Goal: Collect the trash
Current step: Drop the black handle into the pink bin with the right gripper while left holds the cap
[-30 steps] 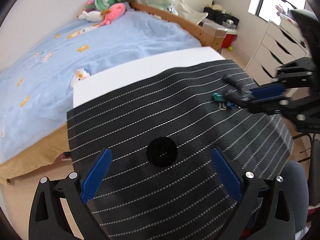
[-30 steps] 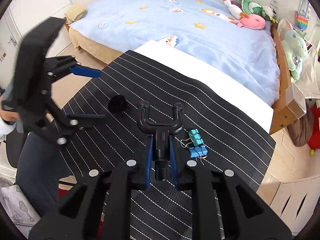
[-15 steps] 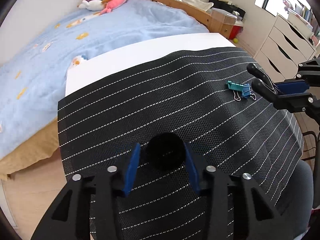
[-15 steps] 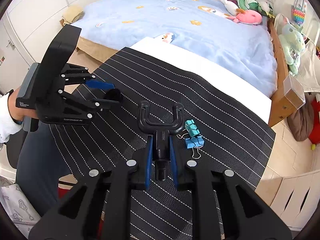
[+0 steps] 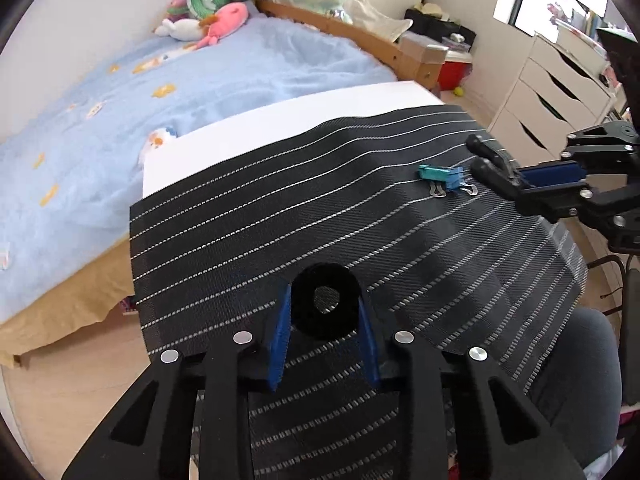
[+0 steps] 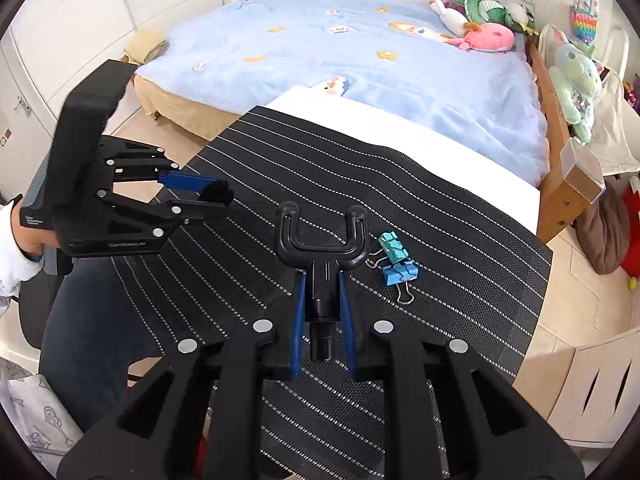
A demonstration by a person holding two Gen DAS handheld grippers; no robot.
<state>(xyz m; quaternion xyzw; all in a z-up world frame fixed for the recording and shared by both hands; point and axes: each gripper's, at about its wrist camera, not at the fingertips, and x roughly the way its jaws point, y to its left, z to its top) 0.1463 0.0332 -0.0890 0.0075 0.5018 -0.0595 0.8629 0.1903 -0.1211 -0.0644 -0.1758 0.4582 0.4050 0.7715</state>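
My left gripper [image 5: 325, 312] is shut on a black ring-shaped piece [image 5: 325, 306] and holds it tilted up above the black striped mat [image 5: 248, 216]; the mat shows through its hole. It also shows in the right wrist view [image 6: 214, 194]. My right gripper [image 6: 322, 300] is shut on the stem of a black U-shaped fork piece [image 6: 322, 236], seen also in the left wrist view [image 5: 490, 162]. Two binder clips, teal [image 6: 392, 246] and blue [image 6: 400, 274], lie on the mat just right of the fork.
The mat covers a white table [image 6: 400, 128] beside a bed with a blue blanket [image 6: 340, 48] and plush toys [image 6: 484, 20]. White drawers [image 5: 560, 92] stand at the right. A person's leg [image 6: 92, 320] is under the table's near edge.
My left gripper went from open to shut around the black ring and has lifted it off the mat, tilting it up. My right gripper keeps holding the fork piece, almost still.
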